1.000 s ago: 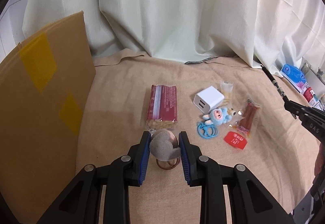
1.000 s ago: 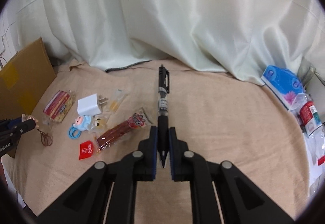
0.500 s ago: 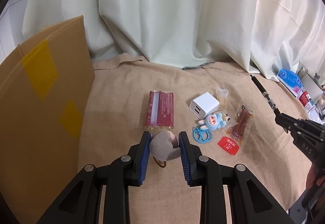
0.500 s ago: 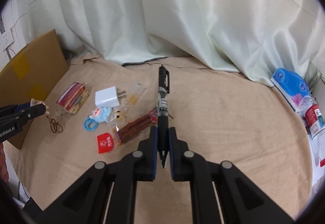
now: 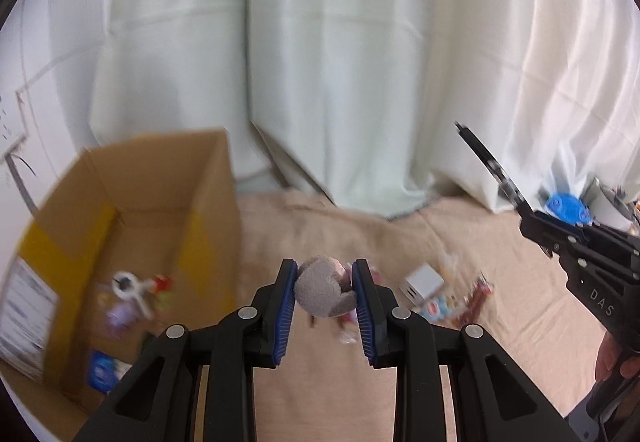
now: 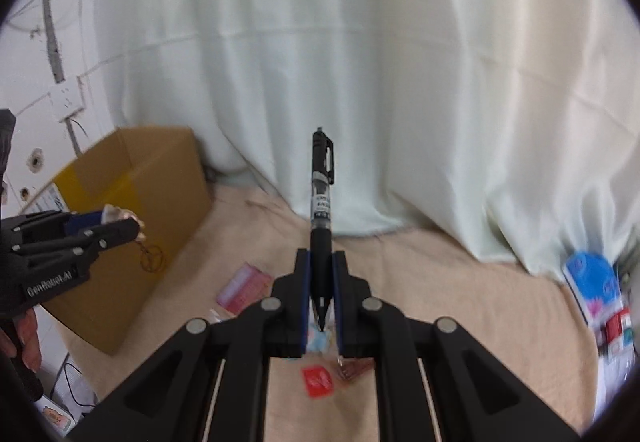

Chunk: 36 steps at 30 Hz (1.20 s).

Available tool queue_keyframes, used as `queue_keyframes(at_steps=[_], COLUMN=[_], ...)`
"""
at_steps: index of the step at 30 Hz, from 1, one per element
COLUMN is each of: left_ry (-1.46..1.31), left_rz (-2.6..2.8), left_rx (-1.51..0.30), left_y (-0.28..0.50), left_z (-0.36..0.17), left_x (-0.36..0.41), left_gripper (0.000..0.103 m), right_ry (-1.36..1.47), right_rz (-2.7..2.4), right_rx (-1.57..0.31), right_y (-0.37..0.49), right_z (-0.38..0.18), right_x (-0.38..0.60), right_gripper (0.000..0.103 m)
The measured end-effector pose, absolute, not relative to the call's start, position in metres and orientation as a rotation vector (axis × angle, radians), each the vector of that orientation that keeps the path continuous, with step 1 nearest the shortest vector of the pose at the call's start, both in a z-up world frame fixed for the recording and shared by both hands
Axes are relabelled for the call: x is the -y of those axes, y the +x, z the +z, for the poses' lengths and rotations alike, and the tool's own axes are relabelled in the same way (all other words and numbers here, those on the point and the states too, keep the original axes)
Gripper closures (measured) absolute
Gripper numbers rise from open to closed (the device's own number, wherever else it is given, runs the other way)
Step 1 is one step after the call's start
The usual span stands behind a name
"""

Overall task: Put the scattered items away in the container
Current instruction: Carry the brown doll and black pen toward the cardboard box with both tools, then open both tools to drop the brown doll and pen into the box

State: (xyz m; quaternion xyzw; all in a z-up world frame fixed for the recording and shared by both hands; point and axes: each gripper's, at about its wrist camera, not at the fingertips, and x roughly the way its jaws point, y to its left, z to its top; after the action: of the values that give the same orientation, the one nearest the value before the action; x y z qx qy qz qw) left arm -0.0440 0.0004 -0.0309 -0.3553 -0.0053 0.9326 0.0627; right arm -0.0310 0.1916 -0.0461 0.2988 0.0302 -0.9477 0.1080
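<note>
My left gripper (image 5: 324, 284) is shut on a small grey plush toy (image 5: 322, 292), held in the air to the right of the open cardboard box (image 5: 208, 201). Its keyring (image 6: 151, 257) dangles below the gripper in the right wrist view. Several items lie blurred inside the box (image 5: 132, 290). My right gripper (image 6: 321, 266) is shut on a black pen (image 6: 321, 197) that points up and forward. It shows at the right of the left wrist view (image 5: 532, 217). On the tan cloth lie a white charger (image 5: 424, 282), a red packet (image 6: 245, 284) and a red tag (image 6: 318, 382).
A pale curtain (image 5: 340, 61) hangs behind the table. A blue tissue pack (image 6: 592, 282) and bottles sit at the right edge. The cardboard box stands at the left end of the cloth (image 6: 460, 282). A person's hand (image 6: 24, 338) holds the left gripper.
Both grippers have lifted well above the cloth with their loads. The left gripper has swung toward the box, whose open inside now shows. The view is motion-blurred.
</note>
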Motion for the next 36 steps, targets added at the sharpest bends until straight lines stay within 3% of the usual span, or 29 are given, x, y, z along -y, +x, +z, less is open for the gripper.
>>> queue_keyframes(at_steps=[8,13,22,36], left_ry=[-0.940,-0.930,-1.012,-1.180], left_rz=[2.986,3.073,3.134,3.098], left_rx=[-0.022,-0.044,0.010,0.098], left_y=[-0.039,-0.033,-0.022,-0.020], left_z=[0.040,0.058,0.034,-0.030], left_x=[0.063,0.111,0.172,0.201], left_gripper=[0.074,0.074,0.074,0.074], right_ry=[0.693,0.651,0.699,0.870], right_rz=[-2.680,-2.609,-2.478,-2.354], right_rx=[-0.160,-0.172,-0.196,-0.221], right_y=[-0.043,-0.051,-0.066,-0.081], right_z=[0.020,0.036,0.014,-0.042], right_x=[-0.114,-0.069,0.009,0.072], right_gripper=[0.091,0.090,0.090,0.090])
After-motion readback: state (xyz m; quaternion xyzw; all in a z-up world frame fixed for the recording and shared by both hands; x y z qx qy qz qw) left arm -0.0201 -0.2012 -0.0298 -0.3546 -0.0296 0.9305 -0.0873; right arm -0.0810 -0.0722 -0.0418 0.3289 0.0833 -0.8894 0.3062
